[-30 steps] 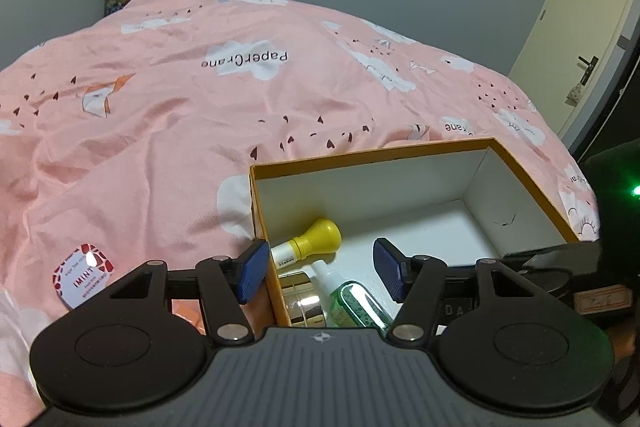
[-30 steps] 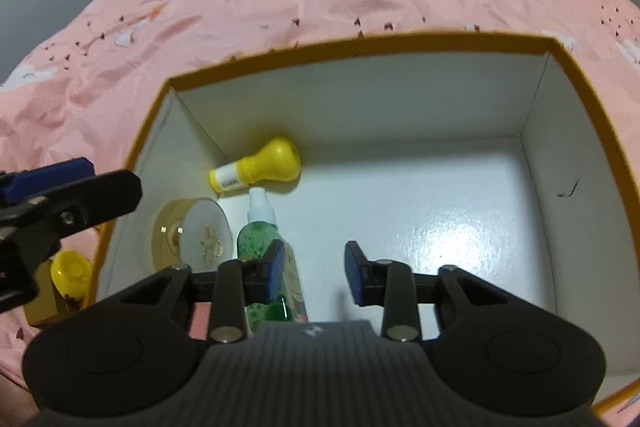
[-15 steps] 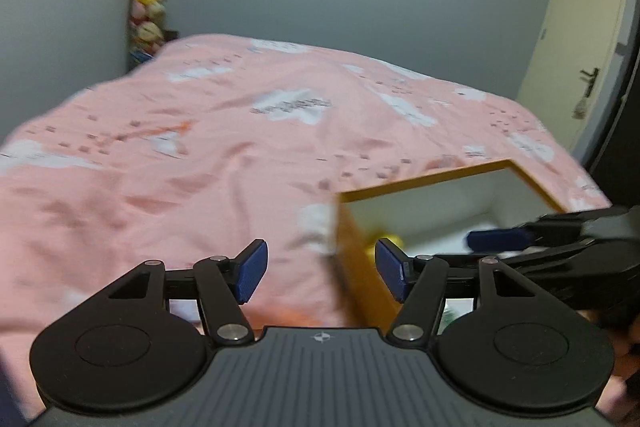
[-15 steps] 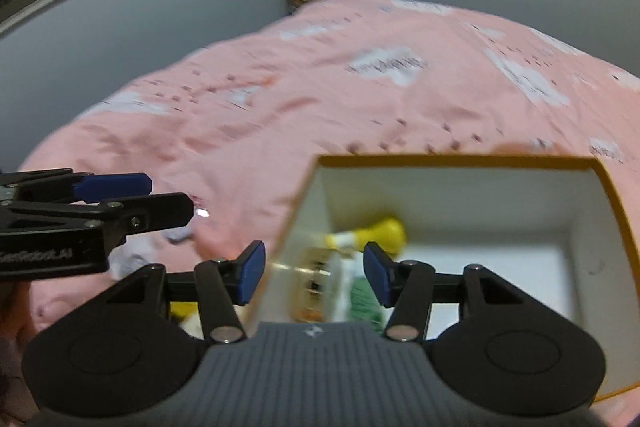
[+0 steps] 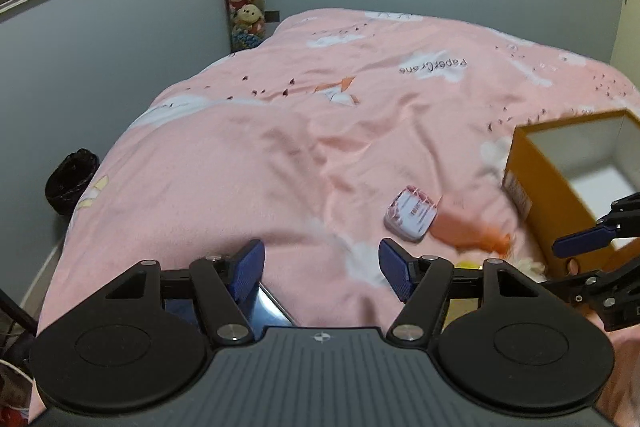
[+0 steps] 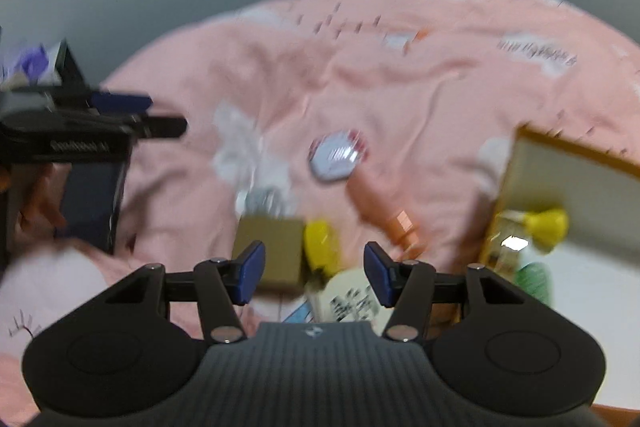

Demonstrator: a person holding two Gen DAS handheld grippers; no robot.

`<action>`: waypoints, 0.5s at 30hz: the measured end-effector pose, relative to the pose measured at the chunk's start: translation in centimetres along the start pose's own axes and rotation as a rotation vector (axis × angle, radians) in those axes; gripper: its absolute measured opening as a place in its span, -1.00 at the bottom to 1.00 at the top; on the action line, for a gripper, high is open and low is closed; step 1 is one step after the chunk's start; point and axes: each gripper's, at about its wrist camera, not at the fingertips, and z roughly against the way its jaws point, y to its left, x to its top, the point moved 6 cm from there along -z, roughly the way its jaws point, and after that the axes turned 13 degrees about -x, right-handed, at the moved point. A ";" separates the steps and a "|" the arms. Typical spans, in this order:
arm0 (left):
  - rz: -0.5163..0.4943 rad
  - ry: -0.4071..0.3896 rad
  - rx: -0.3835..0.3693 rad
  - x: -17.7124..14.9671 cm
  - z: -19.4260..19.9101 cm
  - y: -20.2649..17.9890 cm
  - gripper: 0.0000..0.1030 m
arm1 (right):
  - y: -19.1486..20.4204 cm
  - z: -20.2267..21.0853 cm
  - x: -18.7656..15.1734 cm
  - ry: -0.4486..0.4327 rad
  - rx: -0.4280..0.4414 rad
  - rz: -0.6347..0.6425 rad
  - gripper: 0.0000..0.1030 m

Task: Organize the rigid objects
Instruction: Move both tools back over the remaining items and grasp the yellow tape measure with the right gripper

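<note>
I judge this to be the stretch between placements: both hands are out of the orange box (image 5: 560, 187) and over the loose things on the bed (image 5: 280, 147), looking for the next piece to carry in. My left tongs (image 5: 322, 273) stand open with nothing between the pads; their jaws have just been opening further. The right tongs (image 6: 314, 275) are open and empty too, having widened just now and then held about level. The box, white inside, already holds a yellow-capped bottle (image 6: 546, 227) and a green bottle (image 6: 532, 277) just on the near side of it. Outside the box, beside its left wall, lie the candidates: a small round-cornered white tin (image 5: 410, 213) with a red-patterned rim, flat on the quilt; a peach-coloured tube (image 5: 464, 227) touching that tin on the side toward the box; nearer me than the tube, a tan carton (image 6: 276, 255) with a yellow object (image 6: 320, 247) just beside it, both blurred, so I cannot tell what they are. A dark flat slab (image 6: 92, 203), perhaps a phone, sits furthest from the box, under the left tongs. The next move, I think, calls for picking one target, lowering the pads to straddle it, and closing squarely. The tin looks hard, low and smooth, so it will likely need a grip across its narrow sides.
</note>
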 end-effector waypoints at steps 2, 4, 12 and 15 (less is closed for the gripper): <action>-0.019 -0.006 0.000 -0.2 -0.1 0.0 0.47 | 0.7 -1.4 -0.2 0.035 0.014 0.022 0.02; -0.049 0.001 0.011 -0.2 -0.4 -0.3 0.47 | 1.1 -2.2 -0.5 0.058 0.013 0.042 0.00; -0.107 0.021 -0.001 -0.6 -1.5 0.2 0.47 | 1.0 -4.8 -0.5 0.122 0.004 0.054 -0.08; -0.103 0.034 -0.004 -0.4 -1.8 0.4 0.47 | 1.1 -5.3 -0.5 0.130 0.004 0.063 -0.08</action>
